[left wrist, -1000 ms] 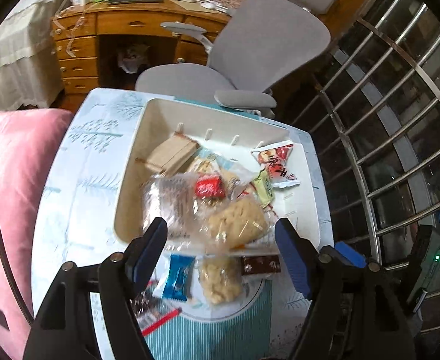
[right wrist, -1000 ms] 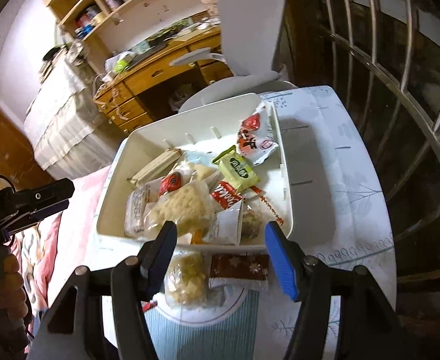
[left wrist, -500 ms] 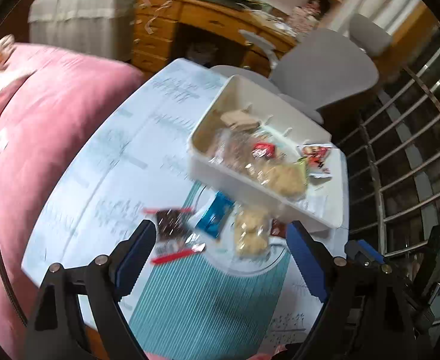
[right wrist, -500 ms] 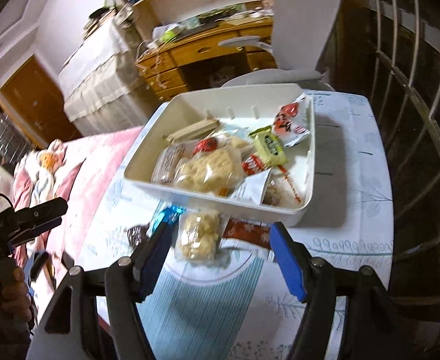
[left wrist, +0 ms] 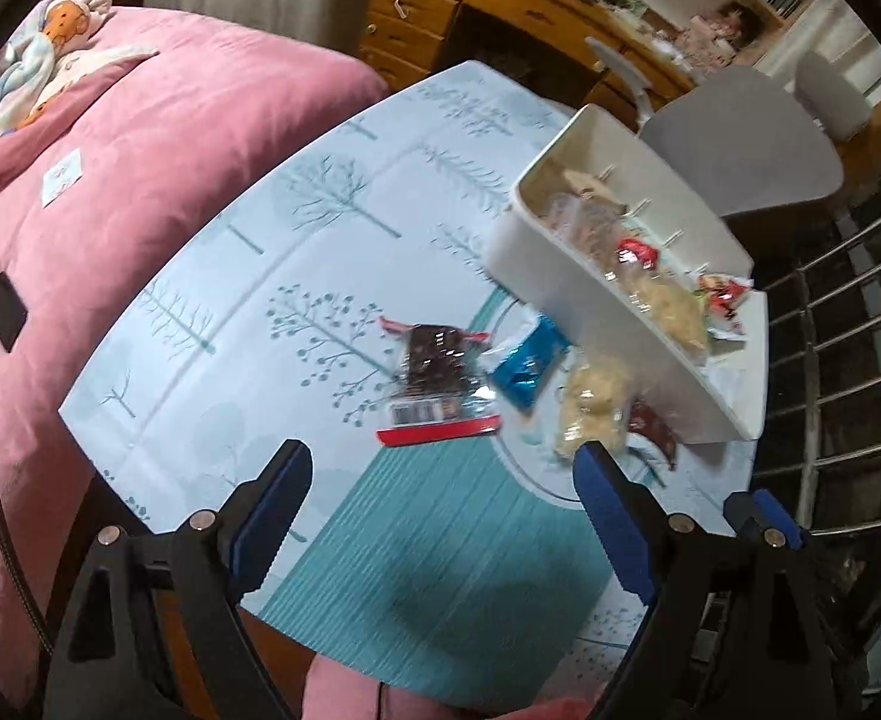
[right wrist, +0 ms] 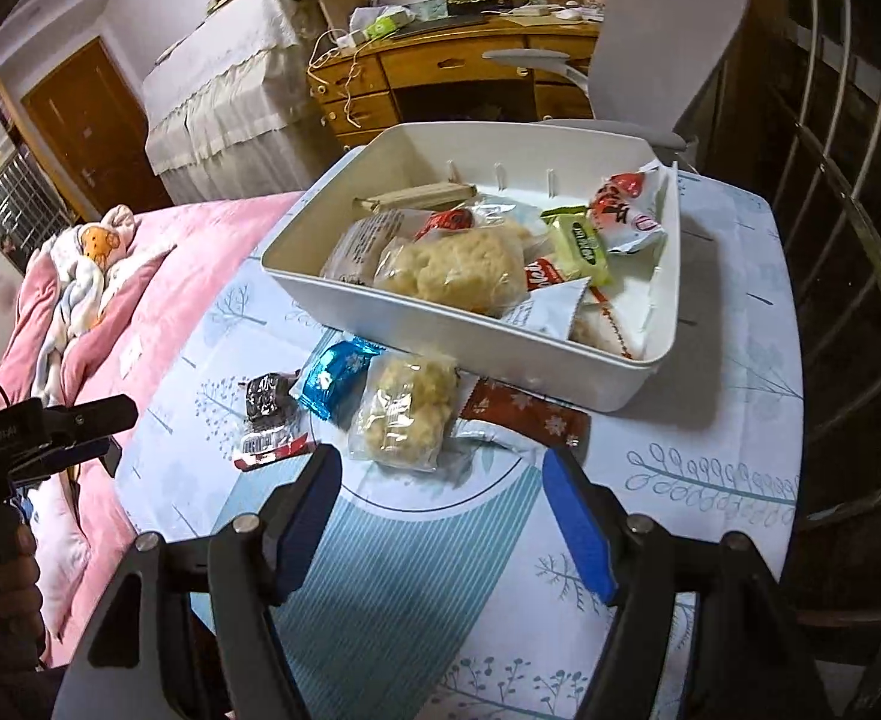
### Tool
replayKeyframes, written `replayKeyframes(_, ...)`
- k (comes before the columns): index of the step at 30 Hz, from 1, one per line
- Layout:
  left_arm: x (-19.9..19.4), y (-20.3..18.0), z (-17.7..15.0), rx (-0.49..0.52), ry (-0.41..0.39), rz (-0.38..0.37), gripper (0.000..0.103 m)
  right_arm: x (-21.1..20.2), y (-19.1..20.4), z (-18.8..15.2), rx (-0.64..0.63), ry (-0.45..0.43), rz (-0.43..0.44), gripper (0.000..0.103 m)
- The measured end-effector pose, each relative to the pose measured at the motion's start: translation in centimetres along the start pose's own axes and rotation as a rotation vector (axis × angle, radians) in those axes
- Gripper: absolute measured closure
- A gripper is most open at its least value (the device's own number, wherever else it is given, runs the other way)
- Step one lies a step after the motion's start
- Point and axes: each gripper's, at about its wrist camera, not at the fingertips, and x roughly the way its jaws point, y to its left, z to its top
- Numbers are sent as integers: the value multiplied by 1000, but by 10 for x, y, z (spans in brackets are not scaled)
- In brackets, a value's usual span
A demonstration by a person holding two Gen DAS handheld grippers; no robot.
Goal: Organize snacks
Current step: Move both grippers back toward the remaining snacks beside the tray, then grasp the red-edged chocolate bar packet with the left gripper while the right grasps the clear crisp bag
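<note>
Compared with a second ago, the left tool (left wrist: 440,483) has pulled back and swung left: then its view looked straight down into the white bin (left wrist: 566,282), now the bin sits at far right and the pink bedding (left wrist: 140,138) fills the left. The right tool (right wrist: 443,483) has also backed off and lifted, so all four loose packets show ahead of it. Both tools have their blue-padded jaws spread wide with nothing between them.

The white bin (right wrist: 488,336) rests on the tree-patterned surface (right wrist: 734,420), its long axis running from near left to far right in the right view, holding a heap of snacks including a large clear-wrapped cake (right wrist: 452,270) and a green packet (right wrist: 581,246).

Four packets lie on the surface just near the bin's near wall. The chocolate bar in its clear wrapper (left wrist: 434,381) lies farthest left, long axis near-to-far, red barcode end toward the tools. The blue foil packet (right wrist: 335,375) is just right of it, angled toward the bin. The clear bag of pale puffed snack (right wrist: 407,408) lies beside that, long axis near-to-far, touching the bin's wall. The dark red snowflake packet (right wrist: 524,417) lies crosswise, partly under the bag.
</note>
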Motion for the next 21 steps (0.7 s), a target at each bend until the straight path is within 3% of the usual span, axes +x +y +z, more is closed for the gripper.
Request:
replayKeyframes(14,73,-1,29,20,170,108,15,60,27,-7,-101,50,-3,29)
replayKeyframes(21,108,-4,50,60,223,140,15,93,42,-9,-160,63,-69,25)
